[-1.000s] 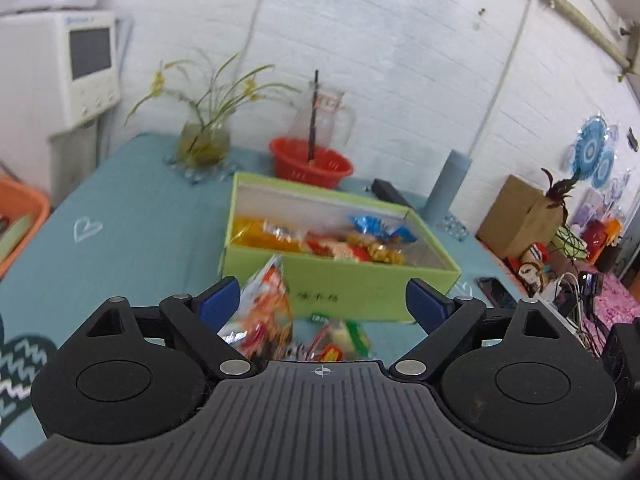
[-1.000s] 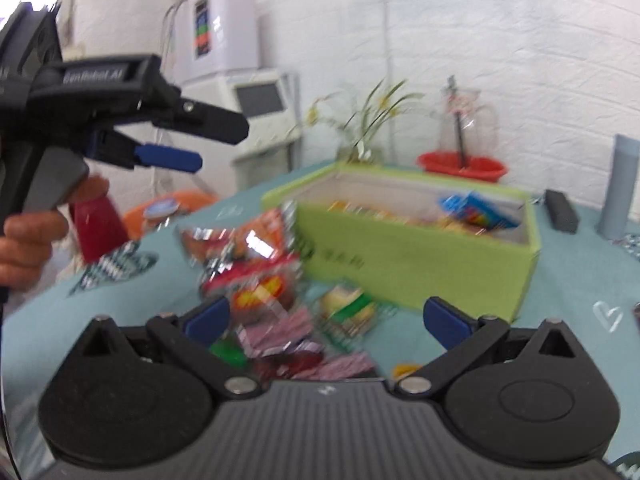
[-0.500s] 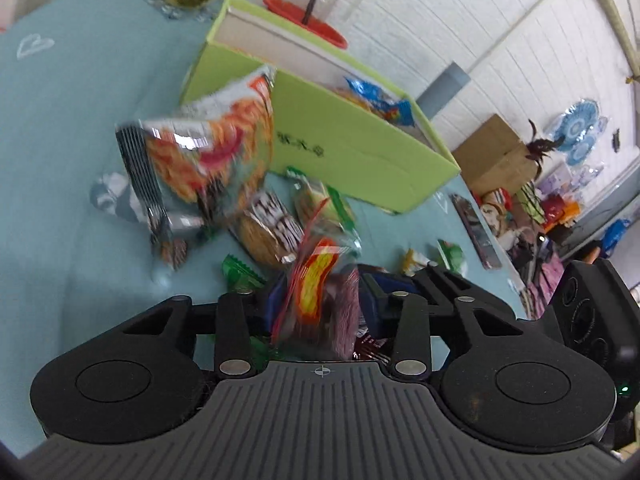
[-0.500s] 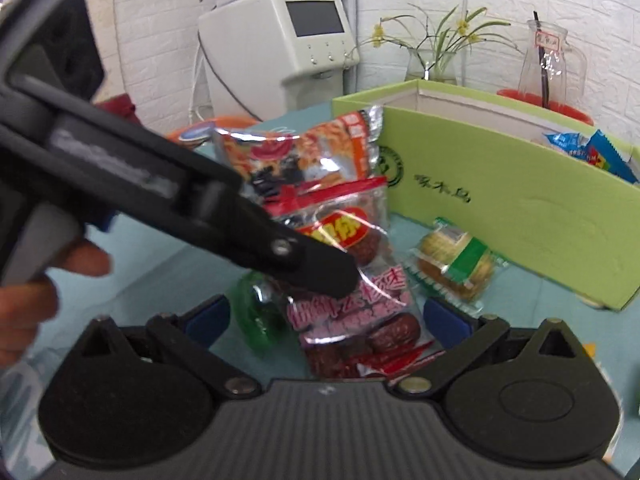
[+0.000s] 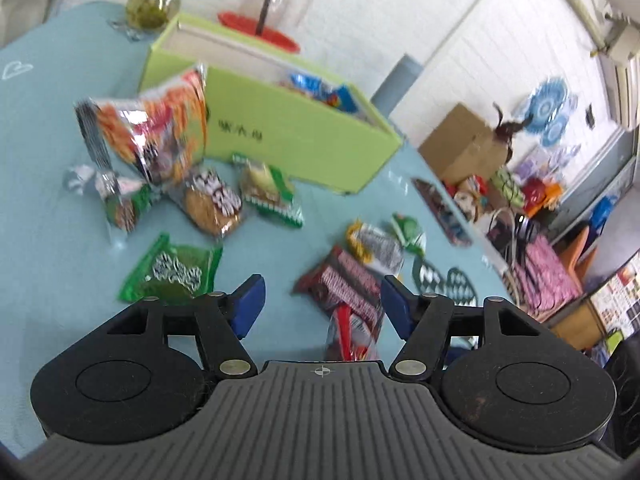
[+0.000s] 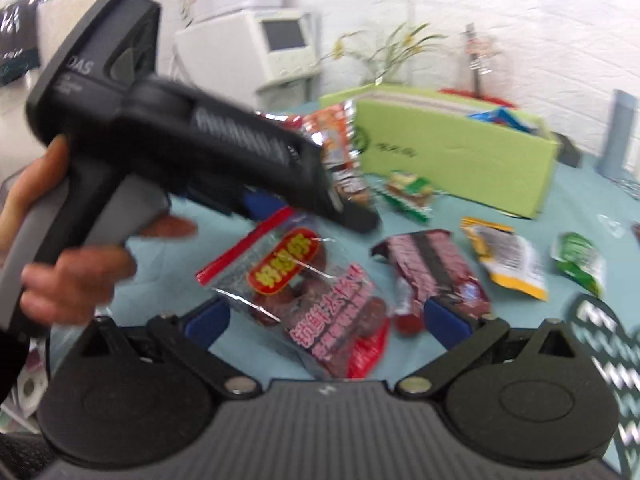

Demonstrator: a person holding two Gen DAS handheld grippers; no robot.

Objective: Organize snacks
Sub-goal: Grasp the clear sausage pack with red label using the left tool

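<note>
Snacks: red date packet [image 6: 320, 304] lies on the desk [image 5: 36, 200], below your left hand-held gripper [image 5: 322, 306] | left jaws: opening, pads clear of packet | right hand-held gripper [image 6: 326, 322]: spread wide, holding nothing, date packet between its fingers | green box [image 5: 304, 136]: ahead of both.

Bare tabletop [image 5: 48, 240] lies open on the left; snack packets [image 5: 212, 200] crowd the middle (loosely scattered), and the green box [image 5: 304, 140] blocks the far side.
</note>
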